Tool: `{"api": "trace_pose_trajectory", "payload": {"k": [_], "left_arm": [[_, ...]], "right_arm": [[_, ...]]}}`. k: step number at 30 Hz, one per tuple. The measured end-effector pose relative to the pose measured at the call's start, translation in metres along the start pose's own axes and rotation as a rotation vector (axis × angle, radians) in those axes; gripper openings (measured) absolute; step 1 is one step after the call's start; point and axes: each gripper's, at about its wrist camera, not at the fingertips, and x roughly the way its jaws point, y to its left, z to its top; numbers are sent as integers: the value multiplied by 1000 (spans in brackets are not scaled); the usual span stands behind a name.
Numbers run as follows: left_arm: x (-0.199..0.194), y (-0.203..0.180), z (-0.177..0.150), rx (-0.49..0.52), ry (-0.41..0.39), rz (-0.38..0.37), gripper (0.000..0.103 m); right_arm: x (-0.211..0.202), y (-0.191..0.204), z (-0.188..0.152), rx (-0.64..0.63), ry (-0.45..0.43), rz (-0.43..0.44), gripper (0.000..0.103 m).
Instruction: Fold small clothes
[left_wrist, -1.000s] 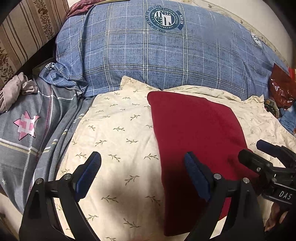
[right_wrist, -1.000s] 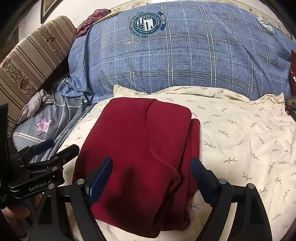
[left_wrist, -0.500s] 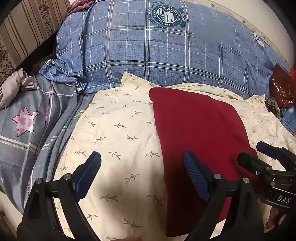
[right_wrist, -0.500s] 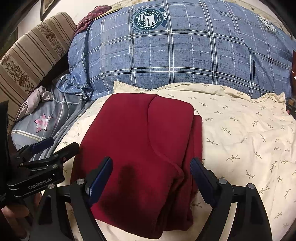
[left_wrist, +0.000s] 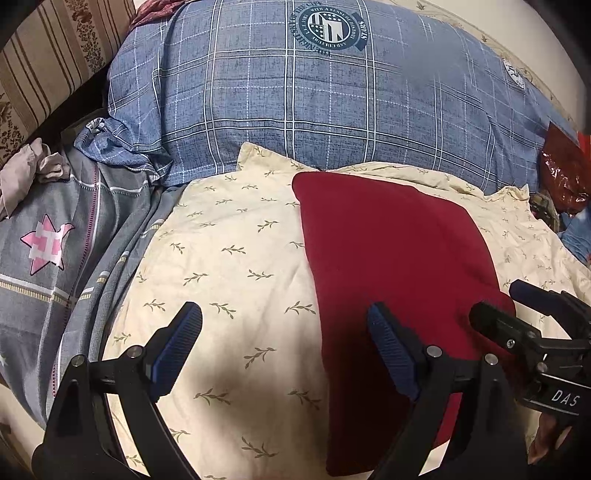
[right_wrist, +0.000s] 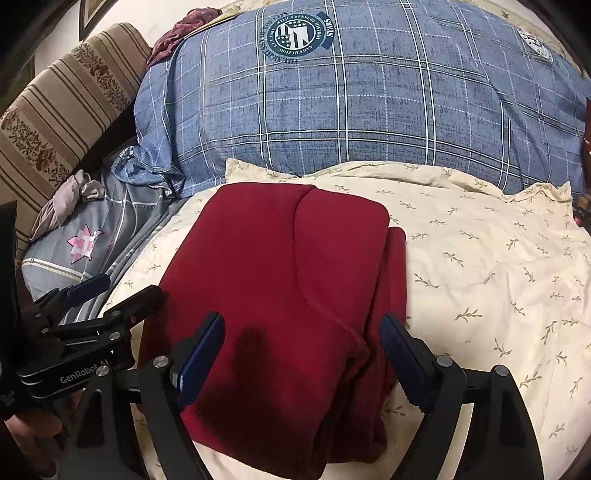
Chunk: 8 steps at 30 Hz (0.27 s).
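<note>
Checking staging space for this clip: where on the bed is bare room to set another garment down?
Two patches of the cream leaf-print sheet are free: one right of the folded red garment, below the blue plaid duvet; one left of it, beside the grey star quilt. The far left corner is crowded with crumpled cloth.

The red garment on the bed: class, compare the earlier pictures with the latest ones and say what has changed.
Nothing visibly changed. The folded red garment lies in the same place on the cream leaf-print sheet. The left gripper and right gripper hover with jaws wide open, holding nothing.
</note>
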Motion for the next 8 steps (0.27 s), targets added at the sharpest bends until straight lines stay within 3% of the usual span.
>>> {"api": "trace_pose_trajectory", "payload": {"k": [8], "left_arm": [[6,8,3,-19,16,-41,92]], "right_arm": [[2,-6,2,16,-5,11,87]]}}
